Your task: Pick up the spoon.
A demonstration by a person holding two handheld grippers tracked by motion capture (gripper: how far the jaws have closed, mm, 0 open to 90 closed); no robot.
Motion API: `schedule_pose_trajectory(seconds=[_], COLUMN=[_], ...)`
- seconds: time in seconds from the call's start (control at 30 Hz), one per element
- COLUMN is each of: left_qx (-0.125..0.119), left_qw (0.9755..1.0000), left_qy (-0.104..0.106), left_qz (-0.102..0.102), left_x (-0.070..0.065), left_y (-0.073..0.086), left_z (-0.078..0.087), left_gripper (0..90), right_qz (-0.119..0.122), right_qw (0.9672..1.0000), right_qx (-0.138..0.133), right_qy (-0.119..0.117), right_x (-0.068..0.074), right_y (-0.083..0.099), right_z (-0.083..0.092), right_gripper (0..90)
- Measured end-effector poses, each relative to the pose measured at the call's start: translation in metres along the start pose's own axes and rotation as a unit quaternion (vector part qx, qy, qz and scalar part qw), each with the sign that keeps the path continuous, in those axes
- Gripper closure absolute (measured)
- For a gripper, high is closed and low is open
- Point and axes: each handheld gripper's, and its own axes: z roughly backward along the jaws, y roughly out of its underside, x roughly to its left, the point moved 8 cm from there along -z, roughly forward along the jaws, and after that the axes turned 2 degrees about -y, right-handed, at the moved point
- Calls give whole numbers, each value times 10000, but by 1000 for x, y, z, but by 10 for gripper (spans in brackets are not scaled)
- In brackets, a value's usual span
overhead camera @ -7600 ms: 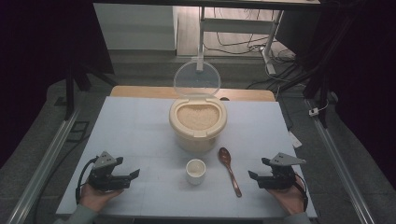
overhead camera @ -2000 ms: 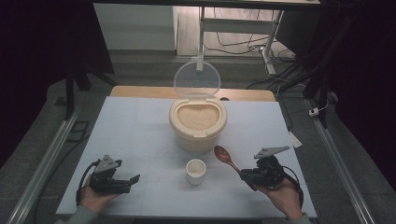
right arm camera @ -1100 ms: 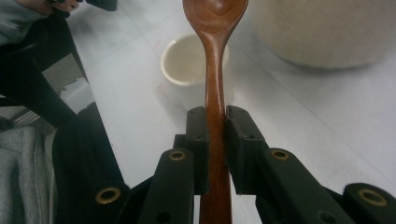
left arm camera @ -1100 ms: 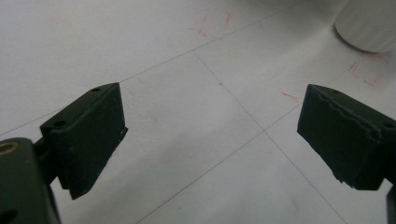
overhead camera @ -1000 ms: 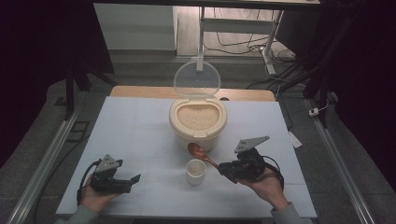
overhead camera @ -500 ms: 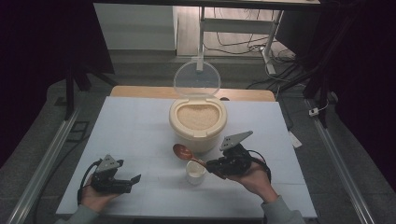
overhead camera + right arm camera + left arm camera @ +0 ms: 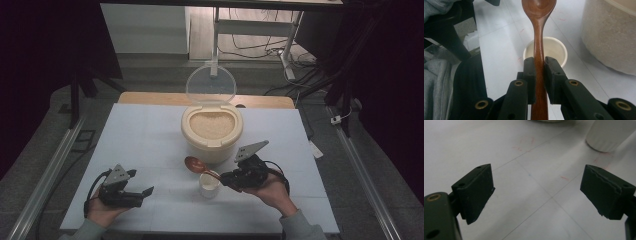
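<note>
- While my right gripper is gripping the wooden spoon by its handle, the jaws are pressing on both sides of it, as the right gripper view is showing.
- The spoon's long axis is running straight out from these jaws, and its bowl is pointing to my left, away from the hand.
- The handle is passing over the small white cup, which is standing on the counter just in front of me.
- The bowl of the spoon is hanging near the front wall of the rice container, a little lower than its rim; the container is standing open with its clear lid raised, and it is full of grains.
- I am judging that the next move turns on this: the grains are lying beyond and above the spoon, so the tip needs to go up and forward.
- My left gripper is resting near the counter's left front corner with jaws wide apart and nothing between them, well apart from the cup.
</note>
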Motion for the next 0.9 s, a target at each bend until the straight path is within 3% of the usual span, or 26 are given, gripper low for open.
schedule_pose_trajectory(seconds=[0.33, 0.63, 0.9], left_qx=[-36, -15, -4], left_qw=[9978, 9906, 9868], left_qy=[417, 790, 933], left_qz=[-517, -1118, -1327], left_x=[-31, -60, -72], left_y=[-34, -69, -89], left_z=[6, 7, -2], left_gripper=[124, 156, 161], right_qz=[41, 100, 144], right_qw=[10000, 9997, 9996], right_qx=[84, 215, 238], right_qy=[0, -55, -74], right_x=[1, 3, 5], right_y=[1, 2, 2], right_z=[-3, -8, -10], right_gripper=[796, 795, 795])
